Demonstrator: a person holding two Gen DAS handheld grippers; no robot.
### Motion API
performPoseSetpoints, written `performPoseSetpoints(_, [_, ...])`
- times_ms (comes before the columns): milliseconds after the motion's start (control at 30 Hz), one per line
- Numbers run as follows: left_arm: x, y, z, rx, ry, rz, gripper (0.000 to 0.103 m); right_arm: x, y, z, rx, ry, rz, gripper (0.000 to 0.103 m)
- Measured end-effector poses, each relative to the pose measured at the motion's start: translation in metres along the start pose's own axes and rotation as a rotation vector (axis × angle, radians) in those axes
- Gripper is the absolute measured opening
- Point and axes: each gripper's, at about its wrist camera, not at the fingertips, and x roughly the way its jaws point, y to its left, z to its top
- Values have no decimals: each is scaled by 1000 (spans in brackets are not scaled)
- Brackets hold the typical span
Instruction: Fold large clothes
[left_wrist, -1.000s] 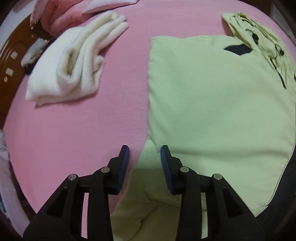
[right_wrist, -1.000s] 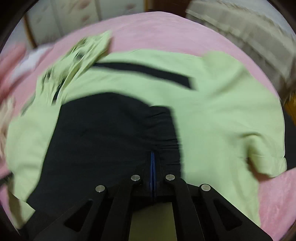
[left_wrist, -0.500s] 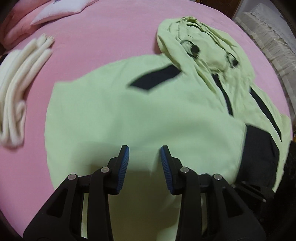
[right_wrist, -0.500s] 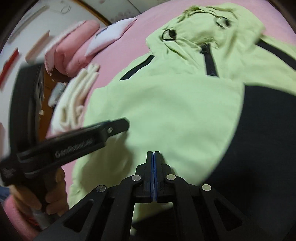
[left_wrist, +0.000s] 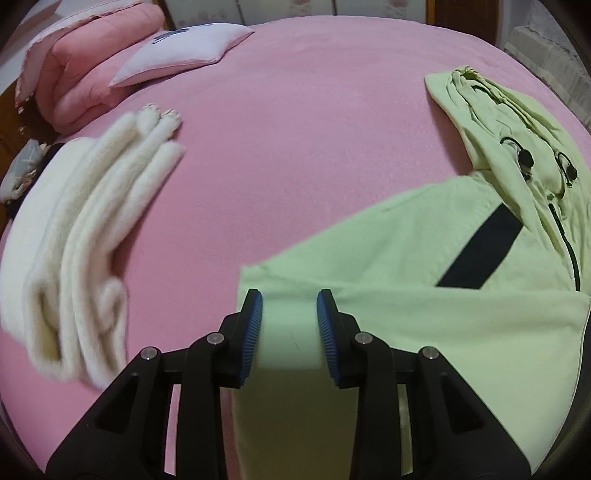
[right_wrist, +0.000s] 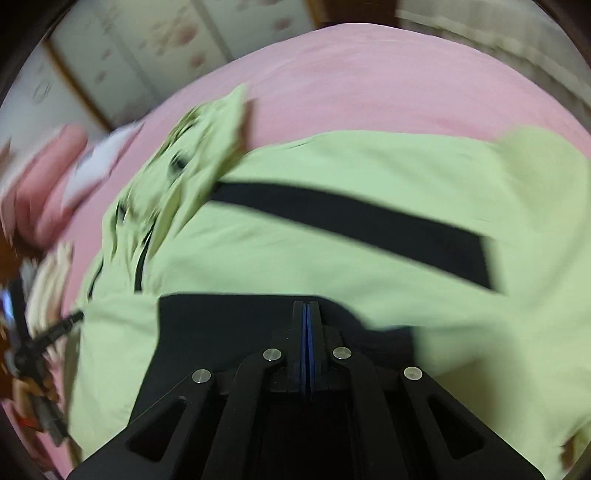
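lying on a pink bed (left_wrist: 295, 147), the green hoodie (left_wrist: 424, 325) spreads under the open left claw (left_wrist: 290, 321); right claw (right_wrist: 306, 314) pinched shut over its black panel, grip unclear. white towel (left_wrist: 81, 240) near the bed's left edge.

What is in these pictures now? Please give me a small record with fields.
surface: pink bed
garment: light green jacket, spread flat, hood at top
left hand-held gripper: open, over the jacket's folded part
right hand-held gripper: shut; whether it pinches black cloth is unclear
other cloth: white blanket, folded, left of jacket
far end: pillow, pink quilt
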Motion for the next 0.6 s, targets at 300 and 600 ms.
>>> performPoseSetpoints(300, [-31,9,2,-61,-7,54,30,-39,-16,-2,42,-137,-253,9])
performPoseSetpoints(600, [-118,-6,-72,-130,77,-120,66,-99,50,-62,168,-149,-162,74])
